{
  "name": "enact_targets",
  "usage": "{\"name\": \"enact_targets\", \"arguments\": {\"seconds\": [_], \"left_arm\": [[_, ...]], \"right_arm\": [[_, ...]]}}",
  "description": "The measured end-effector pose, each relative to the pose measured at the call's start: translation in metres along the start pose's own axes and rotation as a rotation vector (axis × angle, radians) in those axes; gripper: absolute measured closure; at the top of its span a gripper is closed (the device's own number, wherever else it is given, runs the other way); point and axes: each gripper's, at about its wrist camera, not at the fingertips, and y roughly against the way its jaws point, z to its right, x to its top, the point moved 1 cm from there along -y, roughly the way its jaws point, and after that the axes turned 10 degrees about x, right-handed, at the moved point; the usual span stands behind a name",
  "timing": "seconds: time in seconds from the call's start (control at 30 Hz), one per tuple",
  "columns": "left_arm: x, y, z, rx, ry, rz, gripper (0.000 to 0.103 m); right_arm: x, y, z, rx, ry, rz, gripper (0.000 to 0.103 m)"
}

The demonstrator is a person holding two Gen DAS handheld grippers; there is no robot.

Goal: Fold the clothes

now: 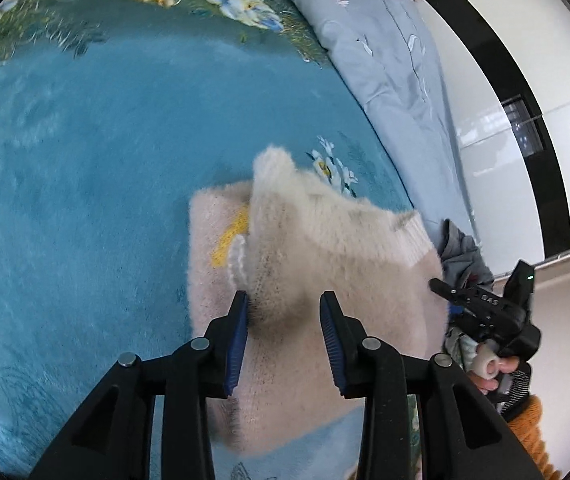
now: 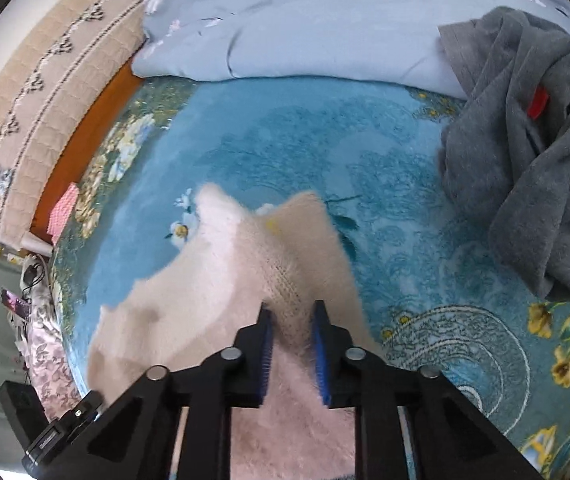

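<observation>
On the bed, both grippers, left (image 1: 284, 300) and right (image 2: 293, 310), pinched the sweater (image 1: 325, 248); it looked soft, light, best held by its edges.

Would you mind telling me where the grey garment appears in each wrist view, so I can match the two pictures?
Left wrist view: the grey garment is small at the right edge, just past the fluffy cream sweater.
Right wrist view: the garment fills the upper right, heaped and crumpled.
Shared landmark: the pale blue quilt, bordering it in both.

sweater (image 2: 221, 312) motion-blurred, near hem cut off, gray garment (image 2: 525, 152) partly out of frame
</observation>
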Motion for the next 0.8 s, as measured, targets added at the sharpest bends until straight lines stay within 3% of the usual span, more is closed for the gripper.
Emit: {"name": "enact_targets", "arguments": {"seconds": [0.1, 0.2, 0.3, 0.37, 0.5, 0.6, 0.8], "left_arm": [[-0.002, 0.002, -0.003, 0.021, -0.004, 0.011, 0.09], [-0.001, 0.009, 0.001, -0.01, -0.008, 0.053, 0.092], [0.001, 0.029, 0.0, -0.122, 0.005, 0.139, 0.093], [0.003, 0.034, -0.005, -0.14, 0.043, 0.169, 0.093], [0.005, 0.007, -0.014, -0.064, 0.089, 0.08, 0.093], [0.005, -0.01, -0.016, 0.009, 0.083, 0.023, 0.093], [0.003, -0.014, -0.023, 0.006, 0.122, -0.001, 0.093]], "right_arm": [[-0.001, 0.002, -0.002, 0.011, 0.012, 0.009, 0.089], [0.001, 0.01, -0.006, 0.081, -0.004, 0.057, 0.09], [0.006, 0.021, -0.004, 0.199, -0.038, 0.142, 0.09], [0.01, 0.017, 0.007, 0.191, -0.071, 0.155, 0.09], [0.009, -0.019, 0.026, 0.106, -0.131, 0.058, 0.091], [0.009, -0.029, 0.034, 0.105, -0.167, 0.054, 0.091], [0.012, -0.03, 0.03, 0.079, -0.142, 0.04, 0.091]]}}
